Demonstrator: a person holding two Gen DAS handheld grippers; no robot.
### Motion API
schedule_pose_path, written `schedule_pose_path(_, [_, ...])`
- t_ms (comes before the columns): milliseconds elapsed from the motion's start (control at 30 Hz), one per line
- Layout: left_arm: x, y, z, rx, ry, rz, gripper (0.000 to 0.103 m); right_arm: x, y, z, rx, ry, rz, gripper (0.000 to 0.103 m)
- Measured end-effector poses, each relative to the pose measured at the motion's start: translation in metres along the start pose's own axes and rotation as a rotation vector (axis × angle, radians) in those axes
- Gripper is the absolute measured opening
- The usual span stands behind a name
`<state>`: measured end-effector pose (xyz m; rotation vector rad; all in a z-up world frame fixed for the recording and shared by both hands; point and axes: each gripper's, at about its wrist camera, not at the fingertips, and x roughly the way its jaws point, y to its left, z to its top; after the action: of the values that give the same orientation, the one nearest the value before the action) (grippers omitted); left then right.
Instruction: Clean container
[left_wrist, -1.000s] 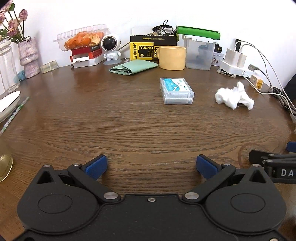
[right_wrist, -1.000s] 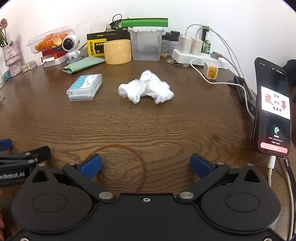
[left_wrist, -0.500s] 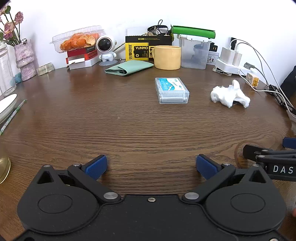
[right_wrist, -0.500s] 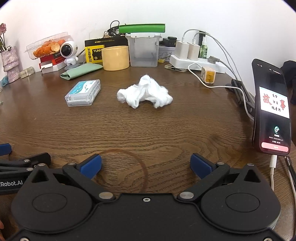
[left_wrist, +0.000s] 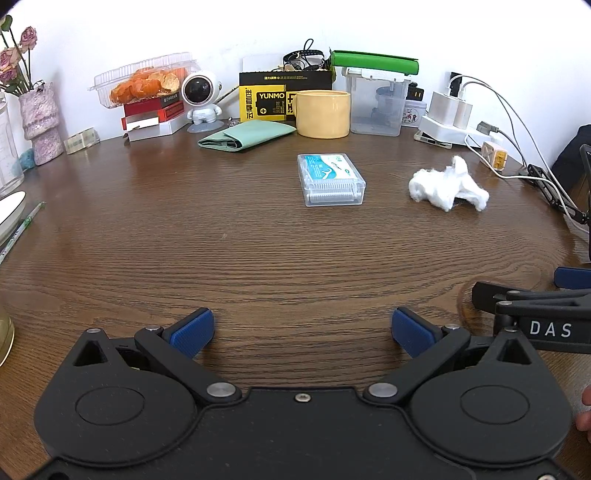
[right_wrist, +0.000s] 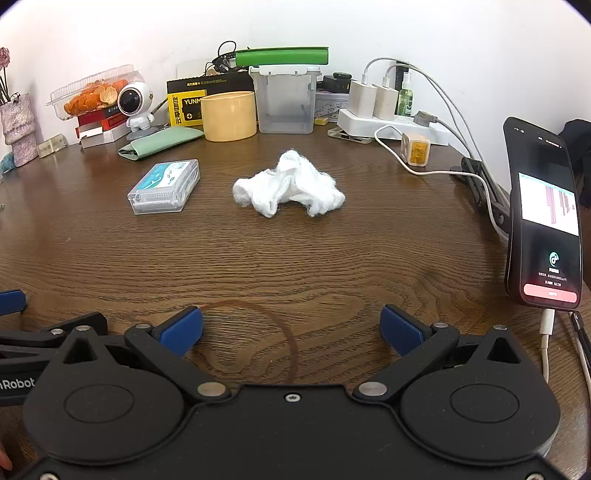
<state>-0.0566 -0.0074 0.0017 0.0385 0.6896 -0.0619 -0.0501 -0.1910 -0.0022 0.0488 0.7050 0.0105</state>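
Observation:
A clear plastic container (left_wrist: 375, 107) (right_wrist: 286, 103) with a green lid on top stands at the back of the wooden table, beside a yellow cup (left_wrist: 323, 114) (right_wrist: 229, 116). A crumpled white tissue (left_wrist: 447, 188) (right_wrist: 288, 188) lies mid-table, straight ahead of my right gripper (right_wrist: 291, 331). Both the left gripper (left_wrist: 301, 330) and the right one hover low over the near table, open and holding nothing. A small clear box of floss picks (left_wrist: 330, 179) (right_wrist: 164, 186) lies left of the tissue.
A phone (right_wrist: 543, 221) on a stand and charger cables (right_wrist: 424, 155) crowd the right edge. Along the back wall stand a green pouch (left_wrist: 247, 134), an astronaut figure (left_wrist: 201, 98), a box of orange peel (left_wrist: 146, 81) and a vase (left_wrist: 40, 122). A dark ring stain (right_wrist: 255, 343) marks the wood.
Both views have drifted slightly; the box and tissue slid a little left in the left wrist view. The phone screen shows a different picture. Both grippers stay open.

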Motion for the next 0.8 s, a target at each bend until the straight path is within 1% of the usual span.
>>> schedule_pose_path(800, [0.0002, 0.0021, 0.0009, 0.005, 0.000, -0.006, 0.103, -0.0006, -0.0008, 0.0000, -0.007, 0.000, 0.007, 0.103])
